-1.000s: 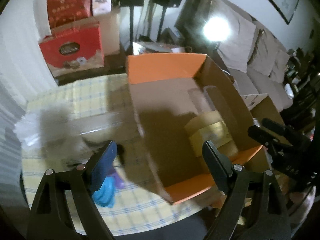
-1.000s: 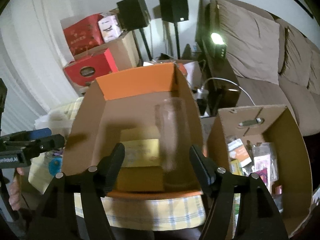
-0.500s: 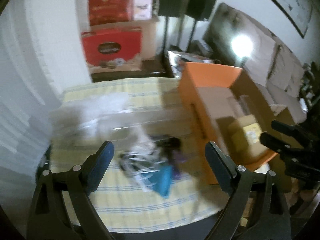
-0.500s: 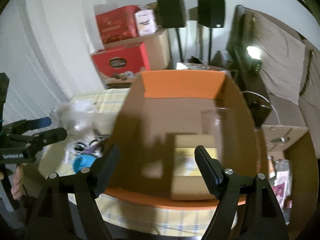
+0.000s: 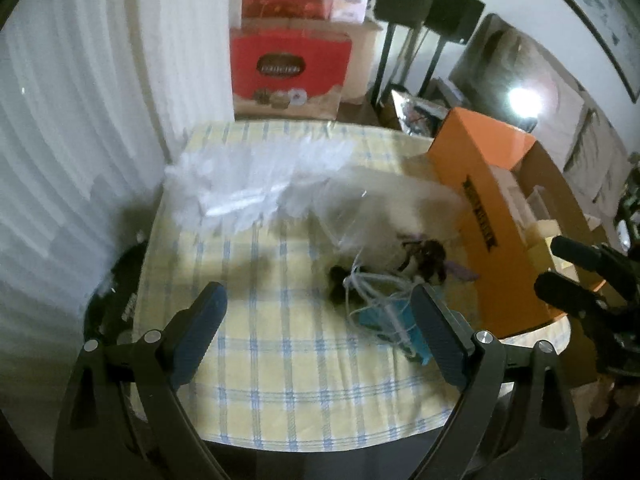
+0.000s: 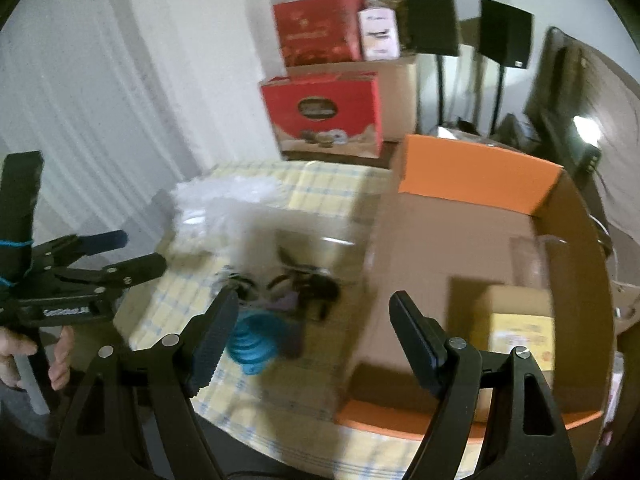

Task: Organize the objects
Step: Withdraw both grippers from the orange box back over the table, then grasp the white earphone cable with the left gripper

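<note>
Both views have swung away from the open orange cardboard box (image 5: pixel 486 216) toward the yellow checked tablecloth (image 5: pixel 280 344) left of it. The left gripper (image 5: pixel 320 328) gapes empty. The right gripper (image 6: pixel 312 332), jaws just widened, holds nothing. Beside the box's left wall lie a teal ribbed object (image 6: pixel 256 342), tangled dark cords (image 5: pixel 424 258) and crumpled clear plastic wrap (image 5: pixel 256 184).

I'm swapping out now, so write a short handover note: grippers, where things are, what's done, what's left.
Left gripper: open, empty, above the checked tablecloth.
Right gripper: open, empty; its jaws have just been opening.
Orange box: on the table's right side, open, holding a yellow carton and a clear container.
Left to sort: the teal item, the dark tangle and the clear plastic bags beside the box.
</note>
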`<state>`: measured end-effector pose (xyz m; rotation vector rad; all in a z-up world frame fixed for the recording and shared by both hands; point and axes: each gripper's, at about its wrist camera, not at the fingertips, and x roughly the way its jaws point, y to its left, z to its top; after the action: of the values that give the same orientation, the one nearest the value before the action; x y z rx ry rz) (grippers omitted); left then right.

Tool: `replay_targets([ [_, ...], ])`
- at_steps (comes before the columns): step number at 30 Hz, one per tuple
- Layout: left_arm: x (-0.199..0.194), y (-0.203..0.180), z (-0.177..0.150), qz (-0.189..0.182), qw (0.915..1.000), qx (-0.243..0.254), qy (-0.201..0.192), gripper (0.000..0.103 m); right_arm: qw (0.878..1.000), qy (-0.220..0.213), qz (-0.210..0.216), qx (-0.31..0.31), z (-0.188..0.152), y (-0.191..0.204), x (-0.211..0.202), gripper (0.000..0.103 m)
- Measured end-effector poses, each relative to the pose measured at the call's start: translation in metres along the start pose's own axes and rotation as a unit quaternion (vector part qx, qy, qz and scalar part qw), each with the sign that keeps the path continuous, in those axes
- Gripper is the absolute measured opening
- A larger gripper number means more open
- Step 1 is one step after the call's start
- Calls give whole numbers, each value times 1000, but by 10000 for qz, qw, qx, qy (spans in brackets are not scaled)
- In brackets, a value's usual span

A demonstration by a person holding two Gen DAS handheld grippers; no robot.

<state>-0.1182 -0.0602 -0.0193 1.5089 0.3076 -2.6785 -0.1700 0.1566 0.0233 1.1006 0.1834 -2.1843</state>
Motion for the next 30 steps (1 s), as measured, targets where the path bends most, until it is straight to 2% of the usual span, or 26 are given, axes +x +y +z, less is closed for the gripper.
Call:
replay_targets([
  [4, 14, 5, -4, -135, 9997, -94, 153, 92, 9998, 80, 155, -83, -8, 17, 10, 79],
  [8, 30, 7, -5, -427, 9982, -283, 327, 91, 9995, 172, 187, -189, -17, 30, 20, 79],
  [13, 51, 2, -4, -721, 9948, -427, 571, 83, 9990, 306, 159, -288, -28, 41, 35, 79],
  [15, 59, -1, -3, -780, 9938, -439, 655, 75, 9988, 339, 111, -325, -32, 44, 38, 79],
  [19, 73, -4, -2, -896, 9915, -559, 763, 69, 9988, 364, 115, -297, -37, 43, 38, 79],
  [21, 79, -4, -2, -981, 9897, -652, 818, 52, 9988, 376, 133, -276, -39, 42, 38, 79],
  [22, 82, -3, -2, -1032, 9887, -675, 854, 49, 9988, 380, 134, -273, -39, 42, 38, 79],
  [24, 89, -3, -3, -1127, 9862, -728, 969, 33, 9988, 390, 131, -256, -40, 41, 38, 79],
  [28, 93, 1, -5, -1231, 9836, -823, 1026, 21, 9989, 394, 143, -203, -41, 39, 38, 79],
  [30, 92, 5, -6, -1327, 9820, -916, 981, 9, 9990, 393, 138, -175, -41, 38, 38, 79],
])
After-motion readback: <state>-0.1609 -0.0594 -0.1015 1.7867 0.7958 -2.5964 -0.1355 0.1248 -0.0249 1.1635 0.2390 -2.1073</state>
